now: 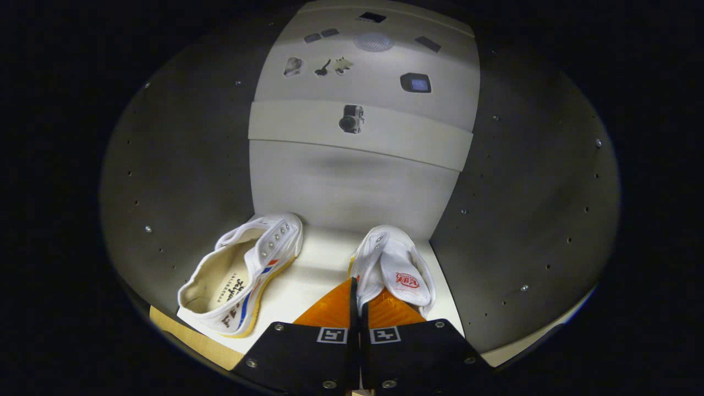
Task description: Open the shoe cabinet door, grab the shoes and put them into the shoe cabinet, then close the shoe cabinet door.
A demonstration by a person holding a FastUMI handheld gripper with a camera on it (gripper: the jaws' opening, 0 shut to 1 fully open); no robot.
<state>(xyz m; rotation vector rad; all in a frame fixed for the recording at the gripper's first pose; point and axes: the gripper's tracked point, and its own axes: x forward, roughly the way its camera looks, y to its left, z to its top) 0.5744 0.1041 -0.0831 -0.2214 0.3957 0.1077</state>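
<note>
I am looking into the shoe cabinet (181, 181), with its grey side walls to either side. Two white canvas shoes are on its pale floor. The left shoe (247, 269) lies tipped on its side ahead and to the left of my fingers, showing its insole and a yellow sole edge. The right shoe (399, 269), which has a red mark on its tongue, sits just ahead of my fingers. My gripper (356, 287) is shut on this shoe's near side wall, which is pinched between both fingers.
The cabinet's grey right wall (528, 220) has rows of small holes and studs, like the left one. A pale back panel (357, 181) with a horizontal band and small pictures closes the far end. The floor's front edge (187, 335) lies beside my fingers.
</note>
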